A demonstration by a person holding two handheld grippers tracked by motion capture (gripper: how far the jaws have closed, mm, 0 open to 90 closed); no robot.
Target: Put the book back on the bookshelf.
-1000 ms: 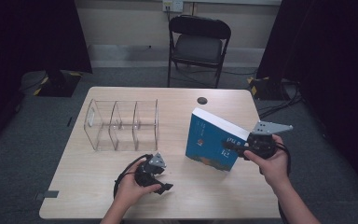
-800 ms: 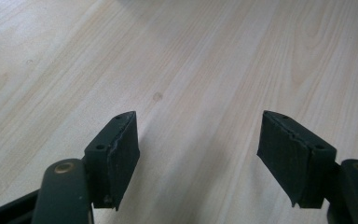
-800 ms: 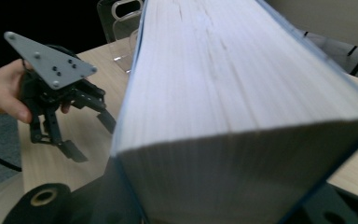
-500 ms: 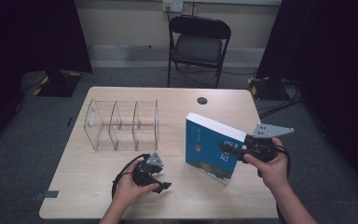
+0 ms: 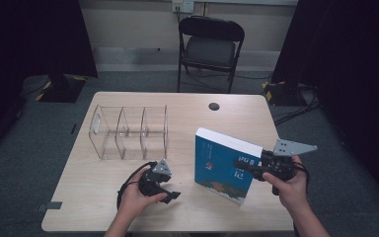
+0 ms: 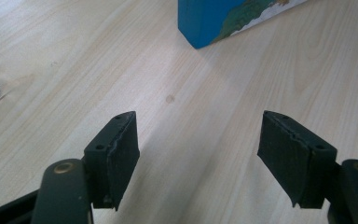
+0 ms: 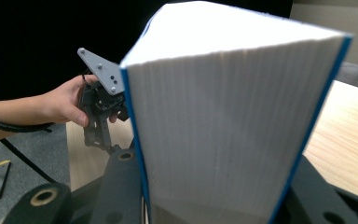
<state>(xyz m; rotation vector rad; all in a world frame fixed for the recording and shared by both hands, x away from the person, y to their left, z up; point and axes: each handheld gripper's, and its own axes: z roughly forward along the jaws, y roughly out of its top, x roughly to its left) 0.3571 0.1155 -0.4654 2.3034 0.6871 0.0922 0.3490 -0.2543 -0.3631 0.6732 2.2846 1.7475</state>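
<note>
1. While one blue book (image 5: 222,168) stands upright on its lower edge near the front right of the table (image 5: 197,106), the right gripper (image 5: 242,164) clamps it from the right side, one jaw on each cover.
2. Seen from the right gripper view, the book's (image 7: 223,126) white page block fills the space between the two black jaws, so the grip spans its full thickness.
3. One left gripper (image 5: 170,190) rests low over the table's front edge, just left of the book and apart from it; its jaws stand partly open with only bare wood between them (image 6: 198,154).
4. Two hands work here: the left hand (image 5: 135,195) and the right hand (image 5: 288,187), one gripper each.
5. One clear plastic organiser (image 5: 128,131) sits on the left half of the table, with three compartments in a row.
6. One small dark round spot (image 5: 213,106) lies near the far edge.
7. One black folding chair (image 5: 209,47) stands behind the table.
</note>
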